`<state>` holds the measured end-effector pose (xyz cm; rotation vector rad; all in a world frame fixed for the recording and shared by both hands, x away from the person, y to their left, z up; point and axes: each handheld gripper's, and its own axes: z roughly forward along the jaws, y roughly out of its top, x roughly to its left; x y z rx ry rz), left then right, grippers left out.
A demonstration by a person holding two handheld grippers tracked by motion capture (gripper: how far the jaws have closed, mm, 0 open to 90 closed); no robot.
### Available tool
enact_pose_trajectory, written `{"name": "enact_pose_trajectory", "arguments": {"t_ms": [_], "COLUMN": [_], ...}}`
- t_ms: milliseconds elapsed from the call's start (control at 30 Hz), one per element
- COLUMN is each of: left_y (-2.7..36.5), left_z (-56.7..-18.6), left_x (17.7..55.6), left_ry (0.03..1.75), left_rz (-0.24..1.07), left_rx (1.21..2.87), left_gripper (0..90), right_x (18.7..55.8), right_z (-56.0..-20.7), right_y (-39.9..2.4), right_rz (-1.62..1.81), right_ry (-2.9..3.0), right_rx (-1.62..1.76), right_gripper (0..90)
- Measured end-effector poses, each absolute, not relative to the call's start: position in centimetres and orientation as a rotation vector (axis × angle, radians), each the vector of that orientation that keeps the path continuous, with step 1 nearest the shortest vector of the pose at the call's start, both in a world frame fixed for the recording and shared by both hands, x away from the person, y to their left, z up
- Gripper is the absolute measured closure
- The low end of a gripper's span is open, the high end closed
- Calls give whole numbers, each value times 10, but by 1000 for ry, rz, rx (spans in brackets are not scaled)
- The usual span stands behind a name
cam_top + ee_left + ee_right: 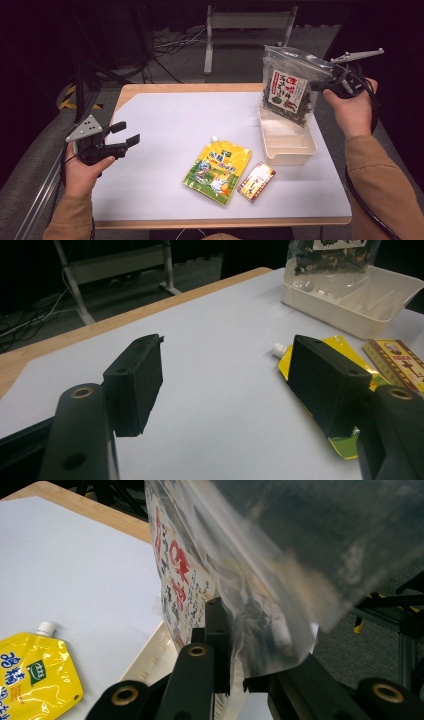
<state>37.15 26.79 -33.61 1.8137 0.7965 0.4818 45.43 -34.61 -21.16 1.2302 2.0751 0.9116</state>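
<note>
One clear bag of dark dried food [289, 85], held upright, its lower end dipping into the one cream tray [287, 146] at the bench's right edge, the right gripper [334, 76] clamped on its side. One yellow spouted pouch [218, 171], spout toward the far edge, and one small red-and-yellow packet [257, 181] lie side by side near the front edge. Left gripper [125, 135]: jaws wide apart, empty, over the left edge.

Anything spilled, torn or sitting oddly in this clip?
Nothing stands out. The seaweed bag hangs intact from the right gripper above the beige tray; the yellow spout pouch and small box lie flat.
</note>
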Motion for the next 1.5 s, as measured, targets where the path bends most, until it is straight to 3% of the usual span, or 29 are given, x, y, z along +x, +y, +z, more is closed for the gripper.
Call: {"name": "enact_pose_trajectory", "arguments": {"t_ms": [700, 1233, 1400, 1500], "left_y": [267, 247, 236, 231], "left_z": [-336, -344, -348, -351], "left_x": [373, 380, 384, 385], "left_ry": [792, 776, 765, 759], "left_rz": [484, 437, 408, 393], "left_rx": [1820, 1873, 1900, 1905], "left_gripper": [305, 294, 294, 294], "right_x": [463, 462, 460, 456], "right_z": [-240, -254, -253, -252], "right_y": [-335, -363, -367, -371], "right_rz": [778, 867, 893, 928], "right_ry": [2117, 2087, 2068, 2049], "right_rx": [1251, 1358, 1368, 1368], "right_gripper": [844, 818, 759, 651]}}
